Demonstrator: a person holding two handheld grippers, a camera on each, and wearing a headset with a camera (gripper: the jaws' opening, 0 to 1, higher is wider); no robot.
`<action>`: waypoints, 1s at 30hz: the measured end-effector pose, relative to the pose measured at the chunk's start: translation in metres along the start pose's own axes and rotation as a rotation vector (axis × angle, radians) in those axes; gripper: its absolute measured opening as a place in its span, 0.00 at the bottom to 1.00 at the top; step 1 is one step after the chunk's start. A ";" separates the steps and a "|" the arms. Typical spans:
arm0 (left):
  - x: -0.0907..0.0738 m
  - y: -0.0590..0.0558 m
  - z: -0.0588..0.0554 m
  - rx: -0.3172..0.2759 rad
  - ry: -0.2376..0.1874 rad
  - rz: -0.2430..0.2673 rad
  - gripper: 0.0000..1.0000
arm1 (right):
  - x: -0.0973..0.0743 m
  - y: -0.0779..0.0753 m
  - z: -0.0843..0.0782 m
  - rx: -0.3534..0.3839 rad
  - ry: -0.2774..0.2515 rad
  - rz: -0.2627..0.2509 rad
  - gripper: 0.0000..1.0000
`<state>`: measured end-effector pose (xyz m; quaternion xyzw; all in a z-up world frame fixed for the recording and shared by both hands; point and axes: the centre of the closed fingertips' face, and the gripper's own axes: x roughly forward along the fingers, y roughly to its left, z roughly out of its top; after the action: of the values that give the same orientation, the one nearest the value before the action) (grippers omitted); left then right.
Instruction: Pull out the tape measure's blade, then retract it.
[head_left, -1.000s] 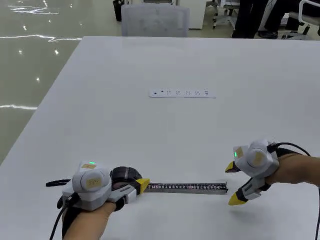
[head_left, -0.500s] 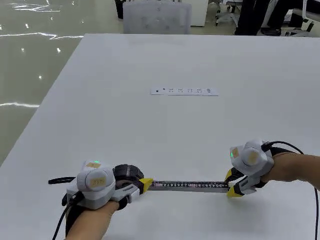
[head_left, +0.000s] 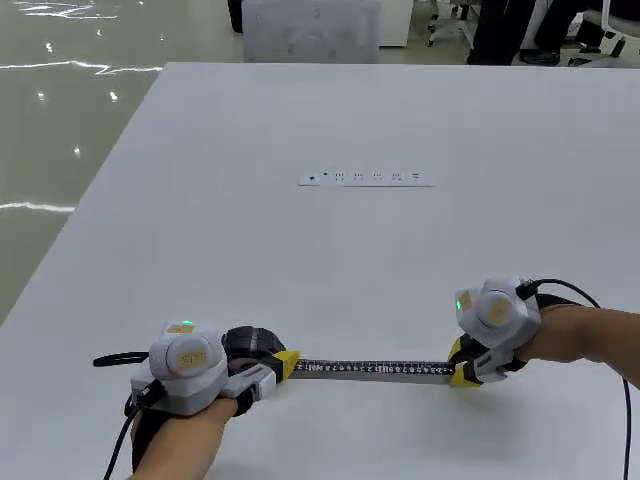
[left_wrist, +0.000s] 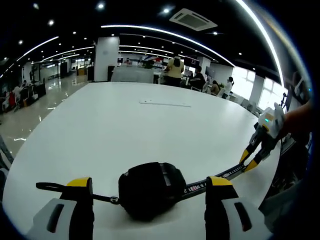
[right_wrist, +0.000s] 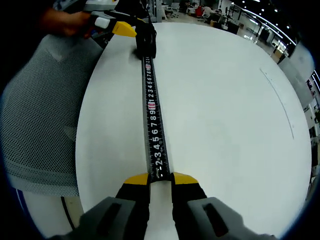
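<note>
Right claw (right_wrist: 160, 178) pinching blade (right_wrist: 152, 110) tip, blade stretched left-right

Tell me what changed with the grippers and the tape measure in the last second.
The right gripper, open around the end of the blade a second ago, has closed on its tip. The left gripper stayed with its jaws either side of the tape measure case, and the blade stayed drawn out along the table.

White left gripper (head_left: 285, 362) and right gripper (head_left: 462, 375): yellow-tipped fingers (right_wrist: 136, 179), green lights (head_left: 459, 304), black cables (head_left: 590, 300).
</note>
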<state>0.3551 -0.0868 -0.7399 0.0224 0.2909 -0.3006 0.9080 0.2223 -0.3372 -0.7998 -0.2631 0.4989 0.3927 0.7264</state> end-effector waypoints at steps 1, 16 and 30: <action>0.001 0.000 0.000 0.005 0.001 0.003 0.88 | 0.000 0.000 0.000 0.013 0.006 -0.004 0.14; 0.016 -0.006 -0.009 -0.022 0.043 0.009 0.65 | 0.000 0.000 0.000 0.004 0.045 -0.013 0.14; 0.022 -0.001 -0.014 -0.001 0.062 0.049 0.62 | 0.001 -0.001 0.000 0.023 0.038 -0.001 0.14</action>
<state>0.3618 -0.0963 -0.7631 0.0386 0.3186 -0.2774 0.9056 0.2234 -0.3382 -0.8006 -0.2625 0.5169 0.3814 0.7200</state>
